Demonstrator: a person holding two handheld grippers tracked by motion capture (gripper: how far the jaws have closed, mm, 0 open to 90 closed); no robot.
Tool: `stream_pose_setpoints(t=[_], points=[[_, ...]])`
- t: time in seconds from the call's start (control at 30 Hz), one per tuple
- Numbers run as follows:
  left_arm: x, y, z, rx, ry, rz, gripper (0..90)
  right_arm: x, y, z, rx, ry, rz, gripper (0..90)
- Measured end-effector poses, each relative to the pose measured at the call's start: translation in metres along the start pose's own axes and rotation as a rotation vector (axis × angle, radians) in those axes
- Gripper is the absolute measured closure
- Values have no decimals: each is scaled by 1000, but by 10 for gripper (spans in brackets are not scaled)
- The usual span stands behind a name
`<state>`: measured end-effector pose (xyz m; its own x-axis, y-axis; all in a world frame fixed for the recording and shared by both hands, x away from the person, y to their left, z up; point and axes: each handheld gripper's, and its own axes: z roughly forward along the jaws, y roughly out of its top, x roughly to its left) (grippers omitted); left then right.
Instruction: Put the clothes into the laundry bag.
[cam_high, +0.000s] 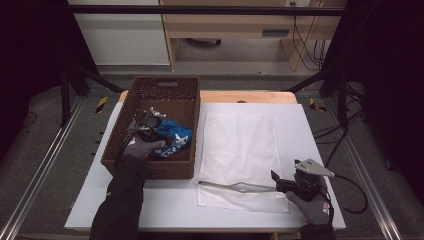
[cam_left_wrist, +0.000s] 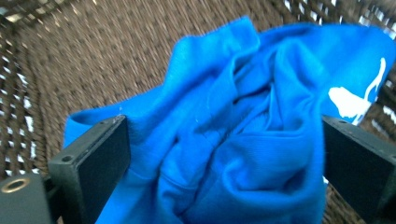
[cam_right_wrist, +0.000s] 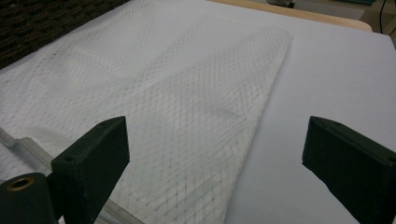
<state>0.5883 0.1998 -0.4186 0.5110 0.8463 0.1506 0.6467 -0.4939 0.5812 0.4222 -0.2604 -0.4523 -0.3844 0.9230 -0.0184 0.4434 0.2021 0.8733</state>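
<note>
The left gripper (cam_high: 150, 121) reaches down into a brown wicker basket (cam_high: 165, 87), its two black jaws spread wide with a crumpled blue garment (cam_left_wrist: 243, 135) (white print on one side) bunched between them; the cloth seems to brush the inner face of each jaw, though the blurred left gripper view leaves it unclear whether anything is truly pinched. The right gripper (cam_high: 280, 183) rests low on the white table (cam_high: 305, 125), jaws wide apart and holding nothing. A flat white mesh bag (cam_right_wrist: 154, 98) lies just ahead of and partly beneath its jaw tips, the bag's zipped edge nearest them.
</note>
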Motion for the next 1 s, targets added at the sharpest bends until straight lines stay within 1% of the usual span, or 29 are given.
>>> stream_pose_setpoints(t=[0.07, 0.1, 0.23, 0.27, 0.3, 0.33, 0.37, 0.4, 0.43, 0.47, 0.53, 0.63, 0.67, 0.73, 0.77, 0.8, 0.83, 0.87, 0.93, 0.97, 1.0], points=[[-1, -1, 3, 33, -7, 5, 57, 0, 0, 0, 2, 1, 1, 77], [-1, -2, 5, 42, -4, 10, 64, 0, 0, 0, 2, 1, 0, 77], [-3, -3, 8, 75, -19, 9, 99, 1, -1, 1, 5, 0, -4, 77], [-3, -3, 9, 83, -22, 7, 133, 0, -1, 2, 5, -3, -9, 77], [-3, -3, 9, 92, -24, 6, 133, 0, -1, 2, 5, -3, -9, 77], [-4, -3, 10, 105, -26, 5, 159, 0, -1, 2, 5, -2, -10, 77], [-5, -3, 11, 117, -22, 13, 206, 1, -1, 2, 7, -2, -10, 77], [-6, -4, 13, 141, -34, 13, 238, 1, -1, 2, 7, -1, -10, 77], [-6, -4, 13, 141, -34, 13, 256, 1, -1, 2, 7, -1, -10, 77], [-6, -4, 14, 152, -36, 13, 256, 1, -1, 2, 7, -2, -10, 77], [-6, -5, 15, 170, -44, 3, 295, 1, -1, 2, 9, -1, -11, 77], [-6, -5, 14, 179, -55, -4, 402, 1, -1, 1, 7, 0, -9, 77], [-7, -5, 14, 181, -64, 6, 459, 1, -1, 1, 7, -1, -11, 77], [-7, -4, 14, 183, -69, 12, 516, 1, -1, 2, 7, -2, -14, 78], [-7, -4, 13, 184, -75, 15, 516, 1, -1, 2, 7, -2, -14, 78], [-7, -4, 13, 182, -86, 14, 564, 1, -1, 2, 10, -2, -13, 78], [-7, -4, 13, 182, -86, 14, 581, 1, -1, 2, 12, -1, -13, 77], [-6, -4, 12, 177, -97, 9, 592, 1, -1, 2, 14, -2, -18, 77], [-5, -4, 11, 175, -103, 8, 604, 1, -2, 2, 13, -2, -20, 77], [-5, -4, 10, 165, -108, 3, 614, 1, -2, 2, 13, -1, -21, 77], [-5, -4, 8, 146, -120, 10, 633, 1, -1, 2, 10, -2, -17, 77]])
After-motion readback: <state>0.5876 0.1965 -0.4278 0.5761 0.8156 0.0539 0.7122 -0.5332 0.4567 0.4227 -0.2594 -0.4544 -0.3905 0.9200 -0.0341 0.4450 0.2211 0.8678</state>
